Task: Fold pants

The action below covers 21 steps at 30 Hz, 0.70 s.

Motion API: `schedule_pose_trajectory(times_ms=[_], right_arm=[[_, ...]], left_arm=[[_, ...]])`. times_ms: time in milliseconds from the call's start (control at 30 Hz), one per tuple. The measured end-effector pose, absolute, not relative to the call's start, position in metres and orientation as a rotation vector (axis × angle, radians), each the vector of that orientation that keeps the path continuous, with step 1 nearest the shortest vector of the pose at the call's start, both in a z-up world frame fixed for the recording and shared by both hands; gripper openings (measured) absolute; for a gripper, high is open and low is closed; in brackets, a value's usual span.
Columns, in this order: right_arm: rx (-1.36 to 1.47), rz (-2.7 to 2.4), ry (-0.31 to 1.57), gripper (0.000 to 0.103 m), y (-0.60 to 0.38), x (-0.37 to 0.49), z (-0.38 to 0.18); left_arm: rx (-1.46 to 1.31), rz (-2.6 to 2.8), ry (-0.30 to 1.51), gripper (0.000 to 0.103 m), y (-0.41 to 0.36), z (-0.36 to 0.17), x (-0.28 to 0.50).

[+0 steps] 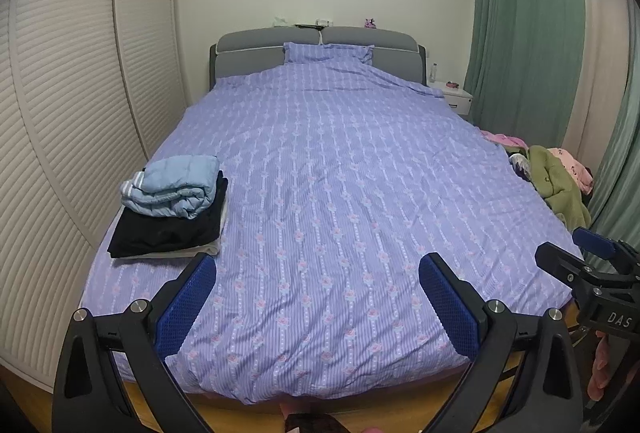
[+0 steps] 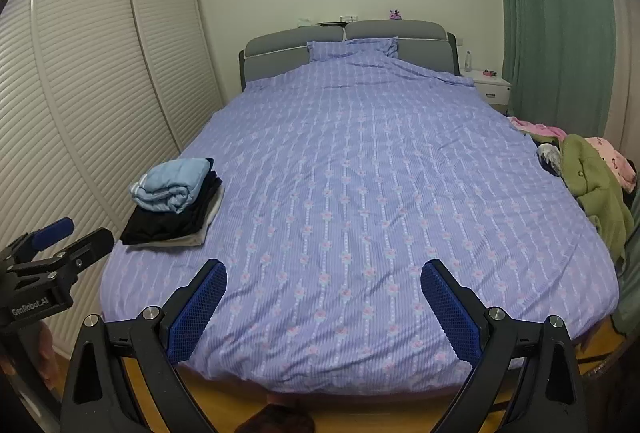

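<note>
A pile of unfolded clothes (image 1: 560, 181) in green, pink and dark cloth lies at the bed's right edge; it also shows in the right wrist view (image 2: 592, 185). A folded stack (image 1: 172, 205) of light blue, black and white garments sits at the bed's left edge, also in the right wrist view (image 2: 176, 201). My left gripper (image 1: 318, 269) is open and empty above the foot of the bed. My right gripper (image 2: 323, 273) is open and empty beside it; it shows at the right in the left wrist view (image 1: 568, 245).
The bed has a purple striped floral cover (image 1: 328, 169) and a grey headboard (image 1: 256, 49). A louvred wardrobe (image 1: 72, 113) runs along the left. A white nightstand (image 1: 456, 95) and green curtains (image 1: 520, 33) stand at the right. Wooden floor (image 1: 240, 413) lies below.
</note>
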State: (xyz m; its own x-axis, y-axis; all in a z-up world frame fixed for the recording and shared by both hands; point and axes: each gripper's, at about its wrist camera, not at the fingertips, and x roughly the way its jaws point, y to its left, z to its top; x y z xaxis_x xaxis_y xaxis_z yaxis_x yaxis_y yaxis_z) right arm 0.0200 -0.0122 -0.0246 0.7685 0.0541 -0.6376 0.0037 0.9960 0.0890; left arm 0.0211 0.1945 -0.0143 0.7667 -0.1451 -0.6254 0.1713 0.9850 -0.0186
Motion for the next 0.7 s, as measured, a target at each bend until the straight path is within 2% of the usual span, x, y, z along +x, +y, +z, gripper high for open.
schedule_pose_trajectory(times_ms=[700], right_arm=[[0.092, 0.021, 0.69, 0.099, -0.018, 0.015, -0.021]], left_arm=[[0.057, -0.196, 0.667, 0.103, 0.183, -0.013, 0.017]])
